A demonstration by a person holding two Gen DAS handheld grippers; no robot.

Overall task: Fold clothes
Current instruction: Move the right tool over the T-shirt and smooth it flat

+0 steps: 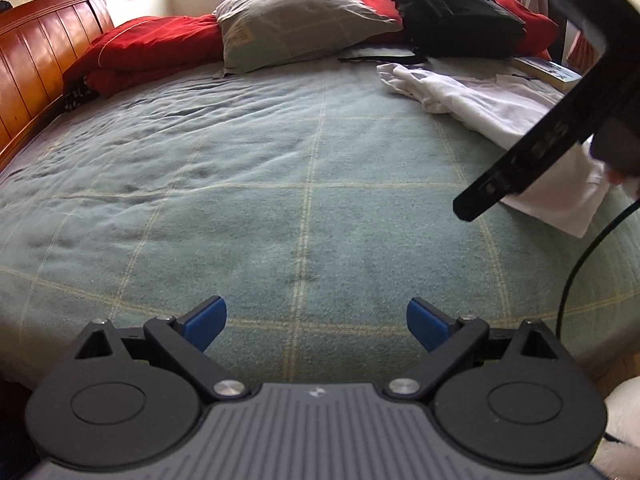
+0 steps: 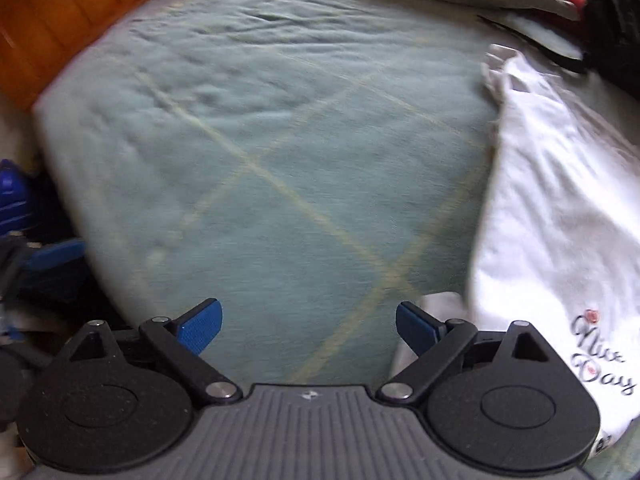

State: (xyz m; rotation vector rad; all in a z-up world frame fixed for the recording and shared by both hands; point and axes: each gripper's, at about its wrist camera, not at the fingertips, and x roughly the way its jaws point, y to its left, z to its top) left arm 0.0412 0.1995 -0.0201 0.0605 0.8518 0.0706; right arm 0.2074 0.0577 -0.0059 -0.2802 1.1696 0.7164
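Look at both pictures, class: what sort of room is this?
Most likely a bedroom: a bed with a wooden headboard, a pillow at its head, and a white shirt lying on the blanket.

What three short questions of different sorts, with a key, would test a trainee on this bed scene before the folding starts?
1. True or false: the right gripper holds the white shirt.
2. Which thing stands on the bed beyond the white shirt? A) a black backpack B) a laundry basket C) a lamp
3. Fill in: the script printed on the white shirt reads "Nice ____".

Key
1. False: both the right gripper and the left gripper are open with only the green blanket between their fingers; the shirt lies to the right gripper's side.
2. A
3. Day
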